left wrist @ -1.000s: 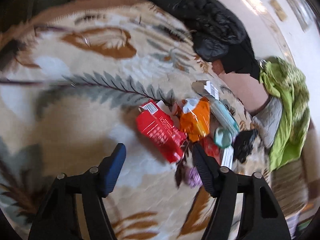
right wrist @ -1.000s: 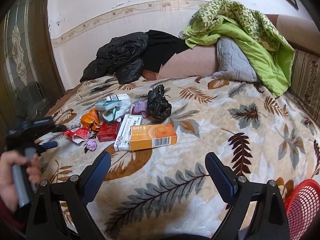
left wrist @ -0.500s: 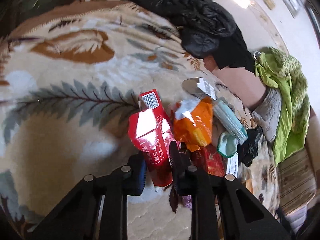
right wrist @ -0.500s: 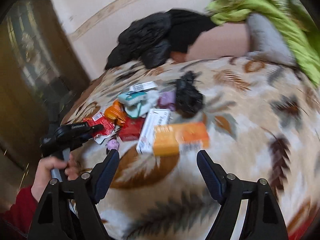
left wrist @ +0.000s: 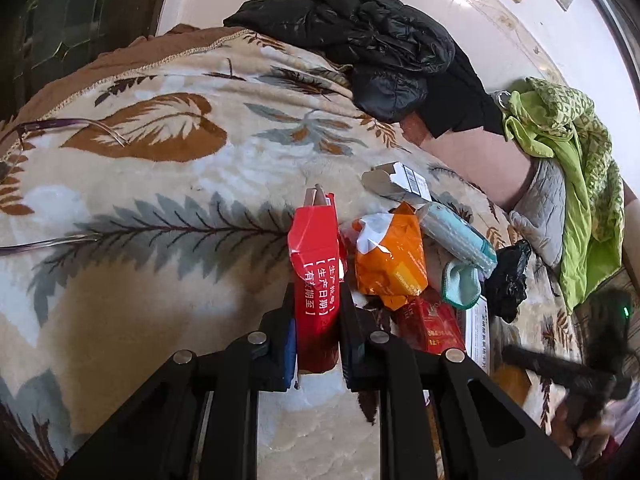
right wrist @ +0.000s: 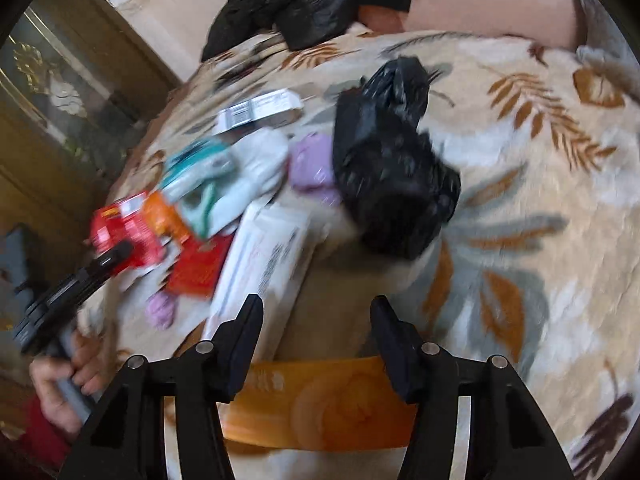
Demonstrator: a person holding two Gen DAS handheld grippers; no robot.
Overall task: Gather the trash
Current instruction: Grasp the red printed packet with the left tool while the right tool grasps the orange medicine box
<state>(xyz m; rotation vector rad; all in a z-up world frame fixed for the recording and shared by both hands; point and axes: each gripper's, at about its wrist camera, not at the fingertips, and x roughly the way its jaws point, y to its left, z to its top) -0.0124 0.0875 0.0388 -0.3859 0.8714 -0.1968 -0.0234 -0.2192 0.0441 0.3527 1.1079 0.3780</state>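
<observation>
Two claws work the litter heap on the bed's leaf-patterned blanket (left wrist: 168, 292); the left claw (left wrist: 318, 320) pinches the red wrapper (left wrist: 316, 280) upright between its pads, so the pick-up step looks done and a lift and carry should follow; the right claw (right wrist: 316, 328), half spread and just closing, hovers over the orange-and-white box (right wrist: 320, 404) with nothing pressed yet; ahead of it lies a knotted black bag (right wrist: 392, 176), contents hidden; no bin shows.
</observation>
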